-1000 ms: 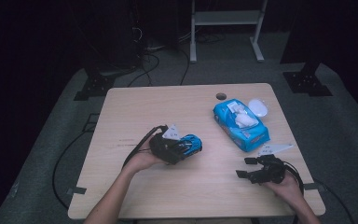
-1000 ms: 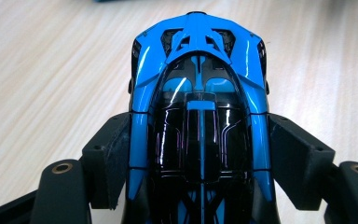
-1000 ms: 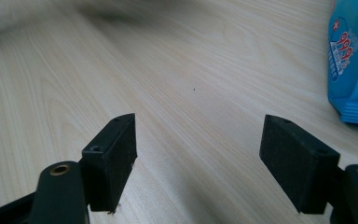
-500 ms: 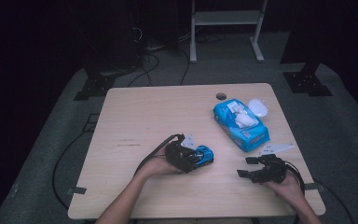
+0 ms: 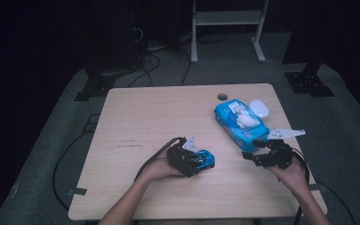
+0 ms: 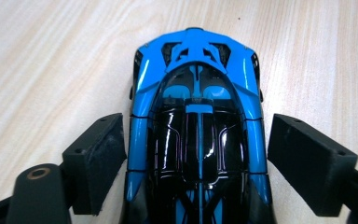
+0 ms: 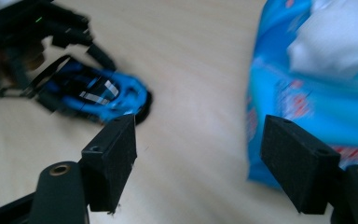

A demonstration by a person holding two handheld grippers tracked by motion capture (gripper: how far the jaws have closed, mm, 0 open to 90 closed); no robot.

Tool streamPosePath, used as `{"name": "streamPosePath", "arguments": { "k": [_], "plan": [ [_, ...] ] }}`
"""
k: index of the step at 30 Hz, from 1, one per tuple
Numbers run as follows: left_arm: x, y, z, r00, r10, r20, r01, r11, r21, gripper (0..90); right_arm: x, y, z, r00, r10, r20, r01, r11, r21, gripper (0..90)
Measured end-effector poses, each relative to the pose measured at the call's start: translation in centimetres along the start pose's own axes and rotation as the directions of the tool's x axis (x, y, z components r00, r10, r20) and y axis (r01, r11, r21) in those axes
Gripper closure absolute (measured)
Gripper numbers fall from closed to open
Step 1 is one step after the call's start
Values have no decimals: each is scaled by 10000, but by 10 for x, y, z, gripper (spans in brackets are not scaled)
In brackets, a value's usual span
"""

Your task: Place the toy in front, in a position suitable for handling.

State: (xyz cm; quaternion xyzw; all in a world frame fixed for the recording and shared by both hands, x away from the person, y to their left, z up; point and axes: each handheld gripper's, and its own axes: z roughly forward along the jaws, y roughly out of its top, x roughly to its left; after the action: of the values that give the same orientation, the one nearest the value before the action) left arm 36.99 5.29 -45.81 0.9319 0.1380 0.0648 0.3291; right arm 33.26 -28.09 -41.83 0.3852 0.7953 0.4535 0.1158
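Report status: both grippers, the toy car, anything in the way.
Left gripper jaws just opened, toy car between them, pads off it. Right gripper open, empty, beside wipes pack. Nothing blocking the car.

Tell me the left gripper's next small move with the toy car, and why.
Probably draw the left gripper straight back off the blue toy car. Its jaws have just been opening; both pads now stand clear of the car's sides, and the car rests on the wooden table, so it looks released.

The toy car (image 6: 198, 135) is blue with glossy black, the wipes pack (image 5: 240, 124) blue, seemingly red-printed.
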Motion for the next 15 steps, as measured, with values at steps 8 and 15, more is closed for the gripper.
{"name": "streamPosePath", "arguments": {
  "k": [8, 15],
  "plan": [
    [-7, -9, -23, 9987, -51, -502, 8, 9963, -858, 121, -22, 46, 17, 9874, -426, 1527, 442, 9990, -74, 265],
    [-9, -24, -38, 9954, -174, -937, 74, 9943, -1063, 94, -38, 66, 43, 9692, -624, 2381, 525, 9975, 477, 316]
  ]
}}
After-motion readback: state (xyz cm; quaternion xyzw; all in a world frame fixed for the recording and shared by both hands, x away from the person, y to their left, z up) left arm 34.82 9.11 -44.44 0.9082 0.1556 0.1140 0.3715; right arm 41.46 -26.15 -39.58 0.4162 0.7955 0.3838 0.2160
